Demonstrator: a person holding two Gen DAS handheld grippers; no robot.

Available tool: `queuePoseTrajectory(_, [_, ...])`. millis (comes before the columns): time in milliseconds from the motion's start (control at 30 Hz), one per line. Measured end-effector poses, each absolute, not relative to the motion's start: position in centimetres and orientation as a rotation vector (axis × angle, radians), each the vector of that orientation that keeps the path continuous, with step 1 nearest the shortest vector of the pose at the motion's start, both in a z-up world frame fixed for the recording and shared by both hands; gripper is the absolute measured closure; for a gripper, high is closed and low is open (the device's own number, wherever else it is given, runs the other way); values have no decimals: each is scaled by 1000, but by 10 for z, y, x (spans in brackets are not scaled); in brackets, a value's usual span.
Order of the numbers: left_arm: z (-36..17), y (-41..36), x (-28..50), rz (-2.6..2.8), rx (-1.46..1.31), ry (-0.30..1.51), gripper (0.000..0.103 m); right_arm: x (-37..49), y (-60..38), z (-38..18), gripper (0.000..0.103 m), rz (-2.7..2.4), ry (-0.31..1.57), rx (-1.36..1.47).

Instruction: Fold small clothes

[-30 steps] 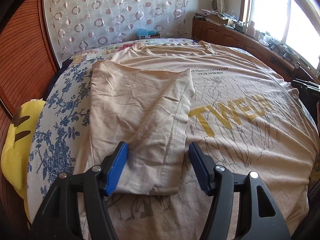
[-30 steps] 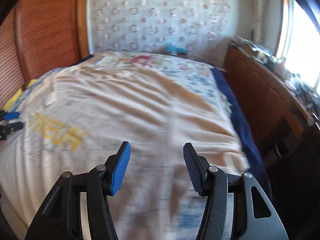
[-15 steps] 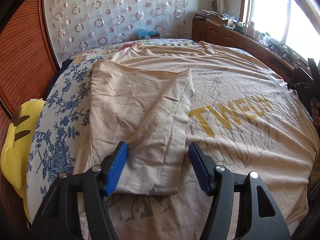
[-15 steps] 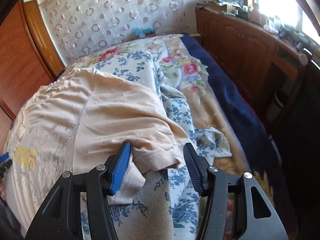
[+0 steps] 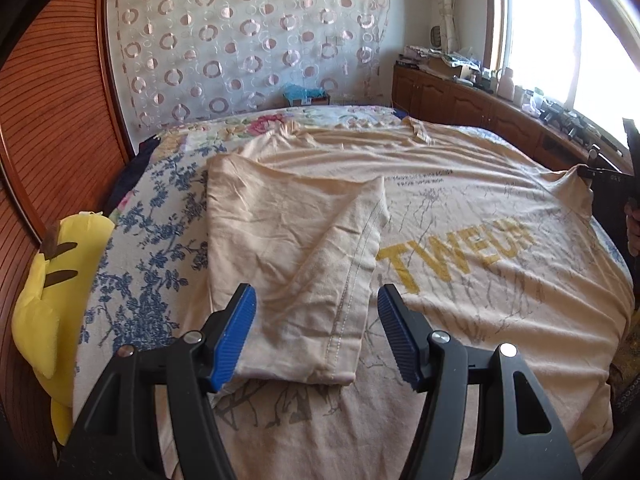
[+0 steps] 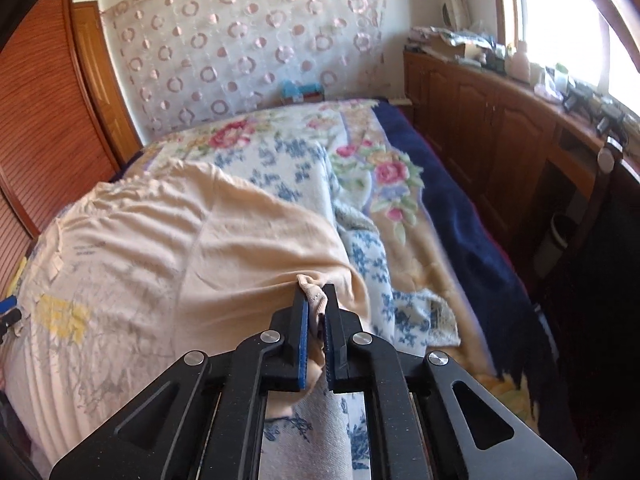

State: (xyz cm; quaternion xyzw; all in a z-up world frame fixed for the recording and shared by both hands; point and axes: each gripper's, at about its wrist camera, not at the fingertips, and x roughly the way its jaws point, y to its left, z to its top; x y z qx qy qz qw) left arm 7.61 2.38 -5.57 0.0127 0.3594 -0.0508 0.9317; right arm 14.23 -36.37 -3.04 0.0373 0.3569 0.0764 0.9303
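Your right gripper point(image 6: 316, 304) has its jaws pressed together on a bunched edge of the T-shirt point(image 6: 168, 264); a small tuft of the beige cloth pokes out above the blue pads point(image 6: 303, 344), and more of it hangs down between the black arms below. Your left gripper point(image 5: 316, 316) has its jaws spread wide and pinches nothing. The folded-over sleeve point(image 5: 296, 264) lies flat between its two blue pads point(image 5: 236, 340), with its stitched hem running down toward the right-hand pad; whether either pad touches the cloth you cannot tell from this view.

There is one T-shirt, beige with yellow lettering point(image 5: 456, 260) and a grey branch print, spread across most of the bed. One sleeve is turned in over the chest; the other side is the one your right gripper holds, and it sits raised off the bedding, pulled into a ridge.

Under the T-shirt lies a blanket point(image 6: 296, 160) with blue and pink flowers, and a dark blue cover point(image 6: 456, 216) runs along its far side. One yellow plush toy point(image 5: 52, 276) rests at the bed's left edge, clear of the T-shirt. Beyond the bed stand a patterned curtain point(image 5: 248, 44), wooden cabinets point(image 6: 488, 128) with clutter on top under the window, and a slatted wooden door point(image 5: 48, 120). Nothing lies on top of the T-shirt.
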Motion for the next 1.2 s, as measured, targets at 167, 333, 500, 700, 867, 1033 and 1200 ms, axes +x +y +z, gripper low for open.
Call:
queuePoseTrajectory(167, [-34, 16, 62, -120, 27, 660, 40, 141, -329, 2, 100, 228, 645, 11])
queuePoseTrajectory(333, [-19, 6, 52, -145, 29, 619, 40, 129, -262, 26, 100, 379, 596, -76])
queuePoseTrajectory(500, [-16, -1, 46, -170, 21, 611, 40, 115, -206, 17, 83, 488, 636, -154])
queuePoseTrajectory(700, [-18, -8, 43, -182, 18, 610, 40, 115, -212, 3, 68, 458, 658, -169])
queuePoseTrajectory(867, [-22, -11, 43, -188, 11, 617, 40, 132, -238, -12, 68, 406, 725, -98])
queuePoseTrajectory(1033, [-26, -14, 41, -186, 18, 625, 40, 148, -232, -31, 68, 436, 794, -58])
queuePoseTrajectory(1200, [-29, -16, 40, -191, 20, 632, 40, 163, -212, -50, 68, 450, 878, -54])
